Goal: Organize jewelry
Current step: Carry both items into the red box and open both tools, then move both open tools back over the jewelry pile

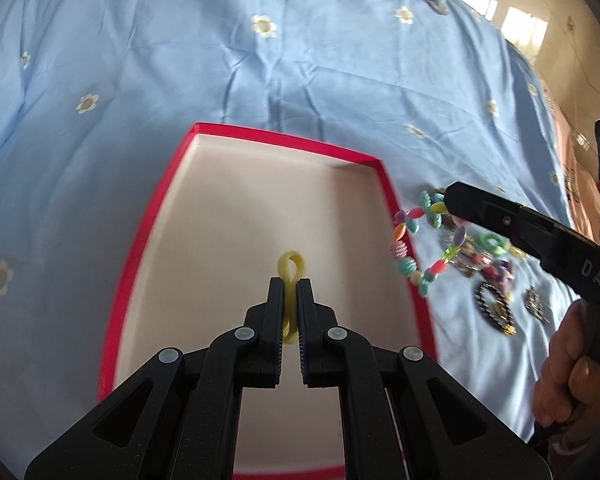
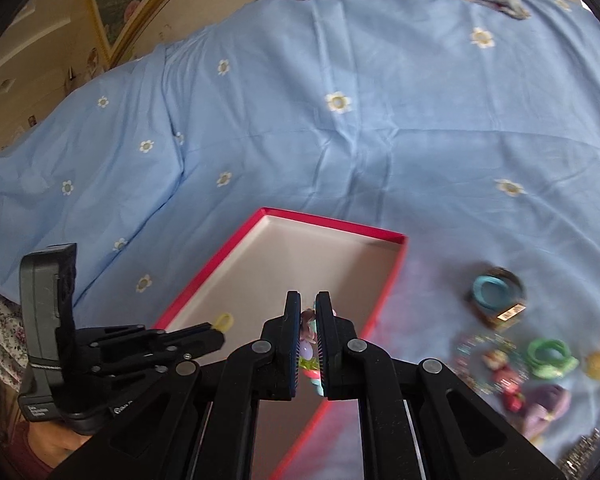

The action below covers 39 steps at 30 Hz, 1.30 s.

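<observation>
- Holding a yellow loop [image 1: 291,276], the left tongs [image 1: 290,292] are clamped on it over the box [image 1: 284,136], at lower centre of the left view; the loop looks like soft, rubbery band material, pinched into a figure-eight by the grip.
- The box is a shallow rectangular tray with a red rim and pale, smooth inside, lying on the bed [image 1: 180,60]. Apart from the loop hanging over it, its floor shows nothing in it, so sorting seems barely begun.
- The right tongs [image 2: 309,320] are closed on a bead string [image 2: 307,350] of glossy pastel plastic; lilac, green and teal pieces show between the pads at lower centre of the right view. In the left view the string [image 1: 414,240] trails from the right tongs [image 1: 450,200] beside the box's right wall.
- Both pieces are probably held above or next to the box so they can be dropped in together.
- The rest of the jewelry pile [image 2: 512,364] lies on the bedsheet at lower right: a teal bangle [image 2: 494,290], green rings [image 2: 548,356], and dark chain pieces, blurred.
- The sheet is light blue cotton with small daisies, creased and soft, so beads could snag or sink in folds.
</observation>
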Available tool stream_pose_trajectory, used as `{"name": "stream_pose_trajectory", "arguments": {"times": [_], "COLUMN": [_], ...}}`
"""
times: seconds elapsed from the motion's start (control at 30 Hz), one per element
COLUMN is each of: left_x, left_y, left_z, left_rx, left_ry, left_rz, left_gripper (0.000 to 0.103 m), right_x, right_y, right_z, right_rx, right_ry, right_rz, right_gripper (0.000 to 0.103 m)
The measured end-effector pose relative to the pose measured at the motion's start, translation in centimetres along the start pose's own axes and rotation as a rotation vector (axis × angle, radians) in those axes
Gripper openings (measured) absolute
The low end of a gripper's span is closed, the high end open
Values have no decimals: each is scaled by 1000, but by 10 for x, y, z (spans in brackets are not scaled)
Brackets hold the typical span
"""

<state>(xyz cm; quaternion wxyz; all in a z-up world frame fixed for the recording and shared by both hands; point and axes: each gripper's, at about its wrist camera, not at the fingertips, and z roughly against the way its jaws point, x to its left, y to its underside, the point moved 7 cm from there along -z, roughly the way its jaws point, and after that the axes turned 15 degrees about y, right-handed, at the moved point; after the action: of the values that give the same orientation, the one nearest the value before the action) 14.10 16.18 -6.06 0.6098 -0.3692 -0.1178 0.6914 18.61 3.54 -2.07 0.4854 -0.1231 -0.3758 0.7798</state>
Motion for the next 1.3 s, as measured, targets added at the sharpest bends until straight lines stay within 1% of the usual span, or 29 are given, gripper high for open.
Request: {"name": "stream_pose_trajectory", "arguments": {"times": [0.17, 0.27, 0.37, 0.5, 0.6, 0.77, 0.83, 0.87, 0.9, 0.93, 1.0, 1.1, 1.13, 1.17, 1.2, 1.23, 1.3], "left_x": [21, 31, 38, 46, 49, 46, 46, 46, 46, 46, 47, 48, 48, 47, 46, 45, 42], "left_y": [-19, -28, -33, -31, -27, -26, -26, -27, -27, -28, -28, -29, -30, -31, -31, -31, -30], "left_z": [-9, -18, -29, -43, -50, -53, -54, -54, -54, -54, -53, -47, -44, -40, -36, -33, -25], "left_rx": [6, 19, 43, 82, 110, 123, 126, 125, 125, 124, 123, 104, 97, 85, 75, 66, 49], "left_ry": [-22, -41, -62, -86, -100, -124, -129, -135, -143, -155, -173, -178, -178, -178, -180, -180, -176], "left_rz": [19, 24, 27, 31, 32, 9, 1, -1, -3, -5, -6, -3, -1, 0, 2, 4, 10], "left_gripper": [5, 5, 5, 5, 6, 7, 11, 16, 22, 25, 39, 42, 43, 46, 50, 51, 55], "right_x": [24, 30, 26, 11, 3, 1, 1, 3, 3, 3, 4, 3, 3, 3, 2, 1, 0], "right_y": [-5, -6, -4, 4, 10, 14, 13, 13, 14, 13, 13, 12, 12, 12, 11, 11, 10], "right_z": [-32, -51, -69, -89, -96, -100, -102, -103, -102, -103, -103, -101, -99, -97, -94, -90, -80], "right_rx": [40, 66, 89, 129, 152, 165, 167, 169, 169, 167, 169, 169, 167, 163, 159, 154, 147], "right_ry": [-45, -65, -39, 5, 23, 27, 29, 28, 28, 27, 27, 24, 20, 17, 16, 11, -1], "right_rz": [-2, -19, -25, -38, -37, -32, -31, -27, -25, -25, -20, -28, -33, -38, -44, -52, -67], "right_gripper": [7, 7, 7, 7, 7, 8, 9, 9, 11, 12, 13, 16, 20, 23, 30, 33, 33]}}
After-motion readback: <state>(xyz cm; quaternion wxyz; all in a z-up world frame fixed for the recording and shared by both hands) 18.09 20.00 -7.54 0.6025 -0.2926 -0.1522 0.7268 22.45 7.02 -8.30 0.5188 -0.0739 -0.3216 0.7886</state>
